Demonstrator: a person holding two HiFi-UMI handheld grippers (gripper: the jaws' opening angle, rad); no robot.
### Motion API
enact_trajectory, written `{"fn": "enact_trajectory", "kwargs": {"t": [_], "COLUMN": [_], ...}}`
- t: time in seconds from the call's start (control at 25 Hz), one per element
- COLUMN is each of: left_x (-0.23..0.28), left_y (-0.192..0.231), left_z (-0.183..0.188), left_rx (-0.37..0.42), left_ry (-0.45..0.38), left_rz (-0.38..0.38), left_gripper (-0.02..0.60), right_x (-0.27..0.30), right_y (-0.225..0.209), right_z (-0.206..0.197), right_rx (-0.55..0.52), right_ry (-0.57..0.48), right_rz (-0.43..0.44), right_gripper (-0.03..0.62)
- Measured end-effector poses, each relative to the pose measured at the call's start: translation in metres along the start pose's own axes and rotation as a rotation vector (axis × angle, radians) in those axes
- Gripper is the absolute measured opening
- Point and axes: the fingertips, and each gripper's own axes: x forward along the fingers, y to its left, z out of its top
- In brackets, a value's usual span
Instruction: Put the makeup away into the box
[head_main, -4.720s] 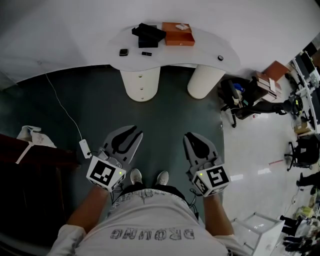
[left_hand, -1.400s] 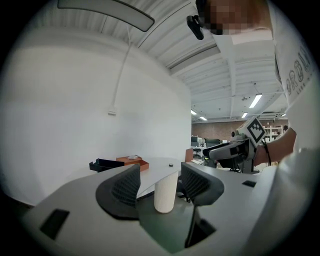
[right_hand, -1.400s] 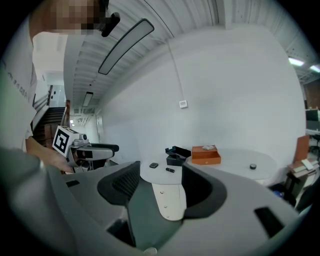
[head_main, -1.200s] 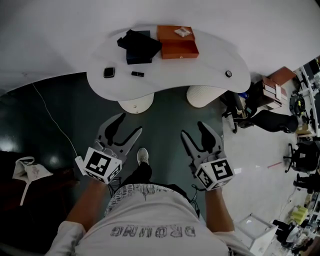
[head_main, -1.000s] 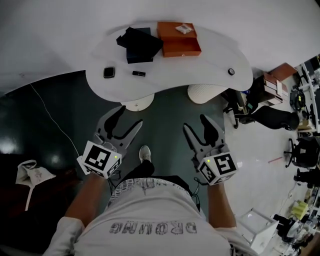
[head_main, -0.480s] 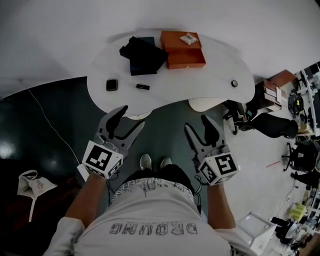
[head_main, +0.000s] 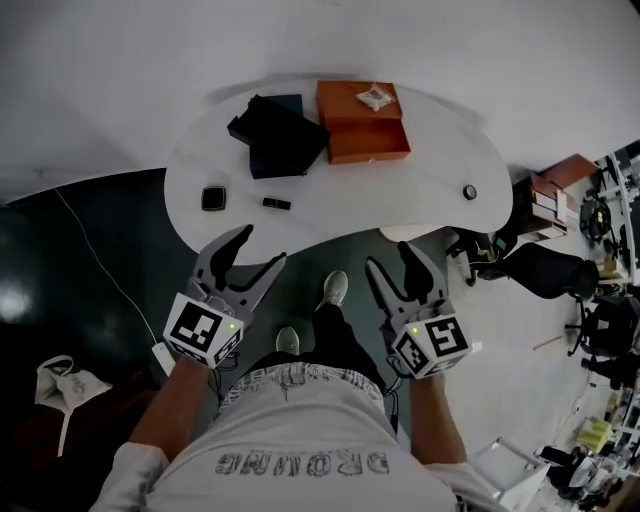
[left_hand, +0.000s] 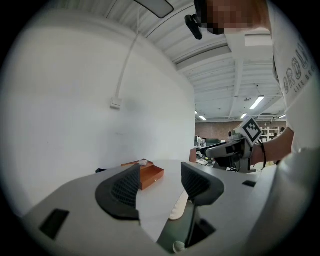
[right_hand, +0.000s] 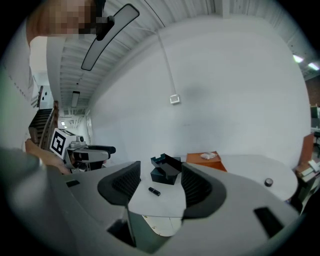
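Observation:
On the white curved table (head_main: 420, 185) an open dark box (head_main: 280, 140) sits beside an orange box (head_main: 362, 125) that has a small white packet (head_main: 376, 97) on top. A black lipstick tube (head_main: 276, 204) and a square black compact (head_main: 212, 197) lie nearer the front edge. My left gripper (head_main: 258, 247) and right gripper (head_main: 392, 260) hover open and empty just short of that edge. The right gripper view looks between its jaws (right_hand: 157, 186) at the tube (right_hand: 154, 191) and the dark box (right_hand: 166, 169). The left gripper view (left_hand: 160, 185) shows the orange box (left_hand: 145, 174).
A small round object (head_main: 469, 192) lies on the table's right end. Black office chairs (head_main: 535, 265) and stacked boxes (head_main: 548, 190) stand to the right. A white cable (head_main: 110, 275) and a pale bag (head_main: 70, 385) lie on the dark floor at left. White table legs (head_main: 405, 232) stand under the top.
The person has stepped towards the table. It now sits closer in the head view, and both open grippers have come near its front edge.

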Motion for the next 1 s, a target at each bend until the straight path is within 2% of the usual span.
{"fn": "enact_trajectory", "kwargs": {"t": [0.36, 1.0], "left_x": [0.082, 0.202], "left_y": [0.027, 0.058], "left_z": [0.007, -0.009], "left_rx": [-0.005, -0.042], "left_ry": [0.032, 0.094], "left_rz": [0.046, 0.119], "left_gripper": [0.264, 0.264], "right_x": [0.058, 0.137], "right_y": [-0.072, -0.186], "right_z": [0.016, 0.028], "right_rx": [-0.019, 0.002], "right_ry": [0.032, 0.080], "right_rz": [0.054, 0.140], "right_gripper": [0.270, 0.270]}}
